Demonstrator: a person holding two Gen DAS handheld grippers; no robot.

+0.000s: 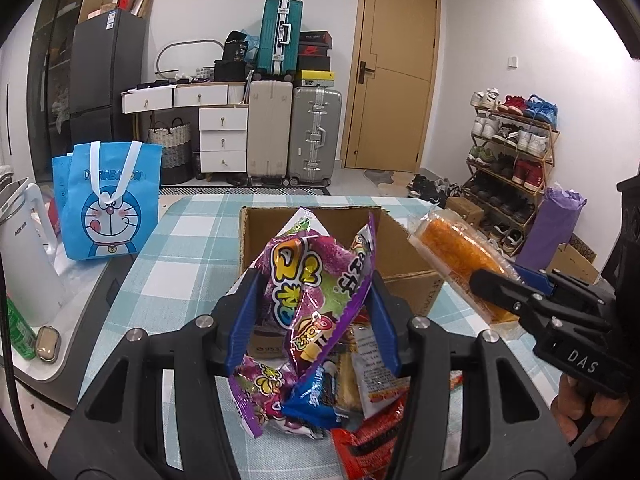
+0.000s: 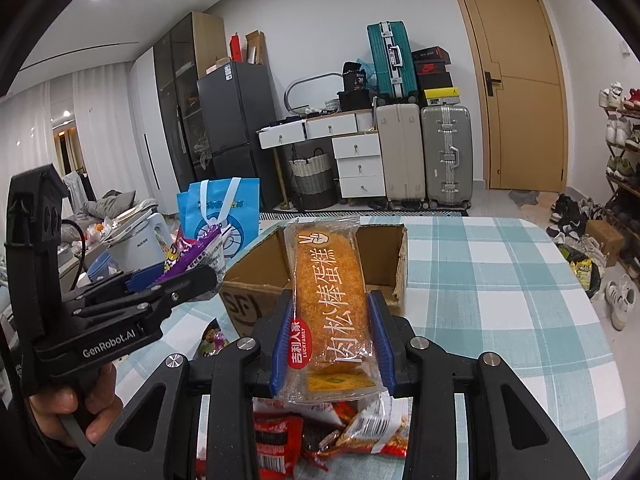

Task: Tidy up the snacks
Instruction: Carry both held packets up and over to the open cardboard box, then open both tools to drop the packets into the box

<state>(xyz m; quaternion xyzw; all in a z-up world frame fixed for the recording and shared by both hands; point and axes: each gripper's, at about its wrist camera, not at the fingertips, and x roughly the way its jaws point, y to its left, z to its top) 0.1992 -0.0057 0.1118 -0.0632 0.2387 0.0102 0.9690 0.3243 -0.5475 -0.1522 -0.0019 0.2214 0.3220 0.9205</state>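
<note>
With left gripper (image 1: 312, 300) clamped on the purple bag (image 1: 316, 280) and right gripper (image 2: 332, 340) clamped on the cake (image 2: 330, 300), both just short of the box (image 1: 404, 240). Carry each over the rim before parting fingers; keep them apart to avoid collision.

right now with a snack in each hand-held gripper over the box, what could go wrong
The left hand-held gripper pinches the purple snack bag by crinkled film only, so it might slip out before reaching the cardboard box. The right hand-held gripper holds the long cake bar near its lower end; it may tip or swing. Both grippers crowd the same box opening and could bump each other.
</note>
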